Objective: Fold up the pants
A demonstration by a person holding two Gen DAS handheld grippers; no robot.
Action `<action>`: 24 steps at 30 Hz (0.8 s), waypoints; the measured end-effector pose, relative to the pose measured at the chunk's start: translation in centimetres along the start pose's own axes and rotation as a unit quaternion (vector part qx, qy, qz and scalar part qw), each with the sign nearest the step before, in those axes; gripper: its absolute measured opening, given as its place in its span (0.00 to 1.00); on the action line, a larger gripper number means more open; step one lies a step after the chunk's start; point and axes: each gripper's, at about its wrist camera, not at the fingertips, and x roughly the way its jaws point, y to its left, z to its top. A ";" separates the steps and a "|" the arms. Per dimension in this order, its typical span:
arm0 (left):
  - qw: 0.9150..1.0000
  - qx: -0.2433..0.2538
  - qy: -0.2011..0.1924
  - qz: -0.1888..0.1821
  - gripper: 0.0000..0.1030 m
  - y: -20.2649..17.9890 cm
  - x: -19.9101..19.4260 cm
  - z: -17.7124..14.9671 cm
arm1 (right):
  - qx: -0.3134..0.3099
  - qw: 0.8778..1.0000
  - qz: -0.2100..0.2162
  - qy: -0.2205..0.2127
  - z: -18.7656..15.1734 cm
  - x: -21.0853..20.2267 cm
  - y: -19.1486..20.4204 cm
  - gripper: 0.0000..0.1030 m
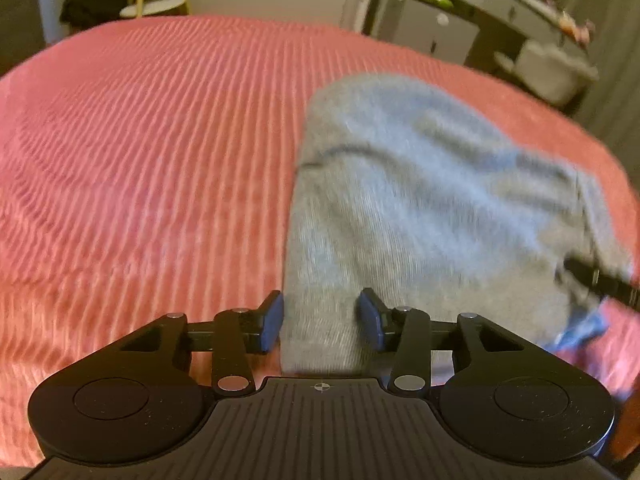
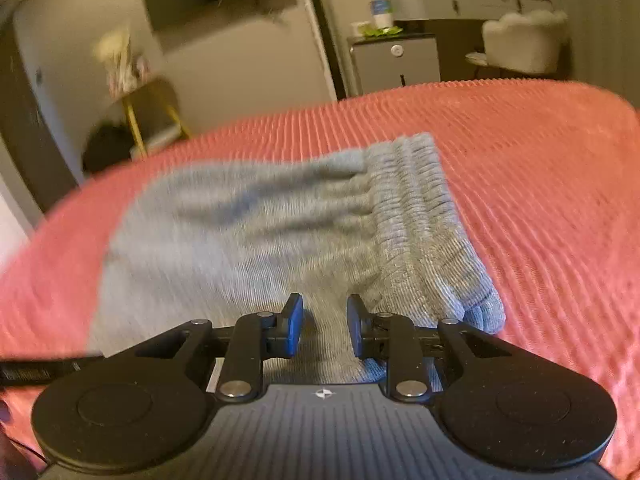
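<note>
Grey knit pants [image 1: 420, 184] lie folded on a pink ribbed bedspread [image 1: 140, 160]. In the left wrist view my left gripper [image 1: 322, 320] is open, its blue pads either side of the pants' near left edge, low over the cloth. In the right wrist view the pants [image 2: 260, 232] stretch away with the gathered elastic waistband [image 2: 420, 208] at the right. My right gripper [image 2: 324, 324] is open over the near edge of the pants, beside the waistband. The right gripper's black finger [image 1: 600, 280] shows at the right edge of the left wrist view.
The bedspread [image 2: 540, 180] covers the bed all round the pants. Beyond the bed stand a grey dresser [image 2: 396, 64] with clutter, a white fluffy chair [image 2: 524, 40], a gold-legged side table [image 2: 148, 112] and a dark bag [image 1: 94, 0] on the floor.
</note>
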 end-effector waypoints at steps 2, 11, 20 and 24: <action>1.000 -0.028 -0.009 -0.006 0.45 1.0 0.0 1.6 | 0.015 1.000 0.014 -0.009 -0.4 -0.5 -0.5 0.23; 0.999 0.007 -0.009 0.045 0.50 -1.3 6.2 8.6 | 0.027 0.999 0.025 0.000 -1.6 0.3 -0.1 0.24; 0.979 0.124 -0.027 0.160 0.43 -7.6 7.8 9.6 | 0.069 0.996 0.059 -0.003 -1.8 0.9 -1.6 0.23; 0.990 0.106 -0.043 0.087 0.56 -6.5 5.1 7.1 | 0.086 0.994 0.070 -0.005 -2.0 0.8 -2.1 0.24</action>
